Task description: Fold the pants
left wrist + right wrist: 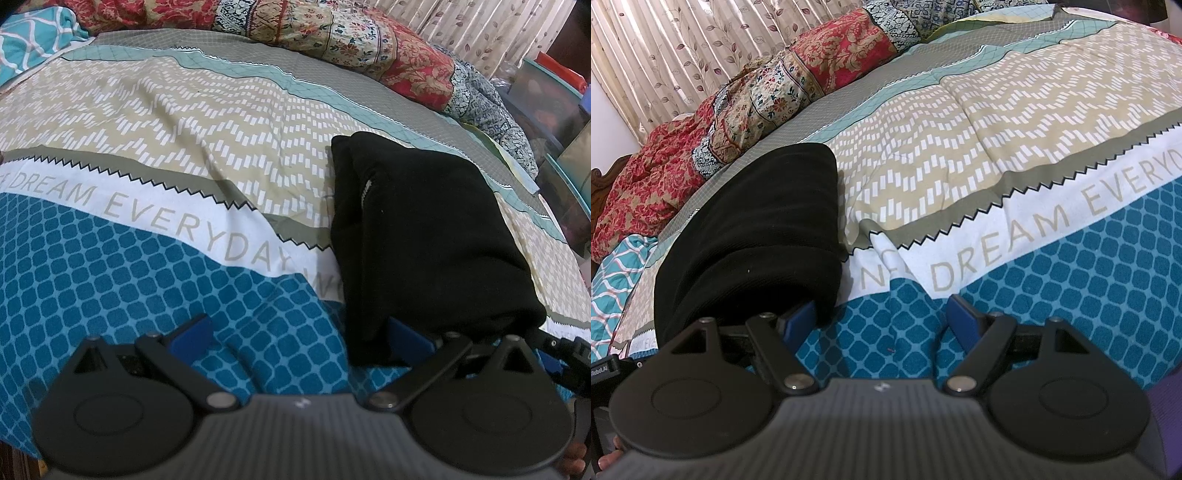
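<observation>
1. Evidently folded: black pants [424, 229], a compact thick bundle with stacked layers, lying on the patterned bedspread [147, 147] toward the near edge of the bed; judged finished or nearly so.
2. Left gripper [295, 338]: jaws spread wide, nothing held; bundle's near corner lies over its right finger, contact uncertain.
3. Right gripper [882, 317]: jaws wide, empty, over bare blue-checked bedspread; bundle just beside its left finger.
4. Placement: the pants sit between the two grippers, likely just released.
5. Background: red floral quilt [827, 48] heaped along the bed's far edge.
</observation>
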`<state>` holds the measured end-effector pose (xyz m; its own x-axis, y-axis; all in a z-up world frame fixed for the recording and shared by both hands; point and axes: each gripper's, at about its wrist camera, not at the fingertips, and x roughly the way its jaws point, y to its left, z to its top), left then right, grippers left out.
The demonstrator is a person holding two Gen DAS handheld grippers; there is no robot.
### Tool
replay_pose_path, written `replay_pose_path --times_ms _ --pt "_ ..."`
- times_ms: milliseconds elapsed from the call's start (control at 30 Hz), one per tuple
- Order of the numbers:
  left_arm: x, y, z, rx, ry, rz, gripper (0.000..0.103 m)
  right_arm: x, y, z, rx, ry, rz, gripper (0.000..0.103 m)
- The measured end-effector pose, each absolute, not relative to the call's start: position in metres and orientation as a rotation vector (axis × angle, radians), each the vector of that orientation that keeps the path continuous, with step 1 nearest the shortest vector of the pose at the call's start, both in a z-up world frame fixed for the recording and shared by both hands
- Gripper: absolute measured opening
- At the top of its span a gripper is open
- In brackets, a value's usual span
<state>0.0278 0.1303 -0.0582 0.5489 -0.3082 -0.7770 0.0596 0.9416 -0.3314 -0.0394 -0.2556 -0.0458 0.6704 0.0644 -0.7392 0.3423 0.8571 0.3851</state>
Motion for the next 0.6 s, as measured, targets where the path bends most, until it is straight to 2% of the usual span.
replay_pose_path --times_ms 600 --pt "0.0271 0.1297 -0.0592 -0.279 0.961 -0.223 0.103 -0.0401 -0.2552 -0.0449 0.532 0.83 -0.166 0.08"
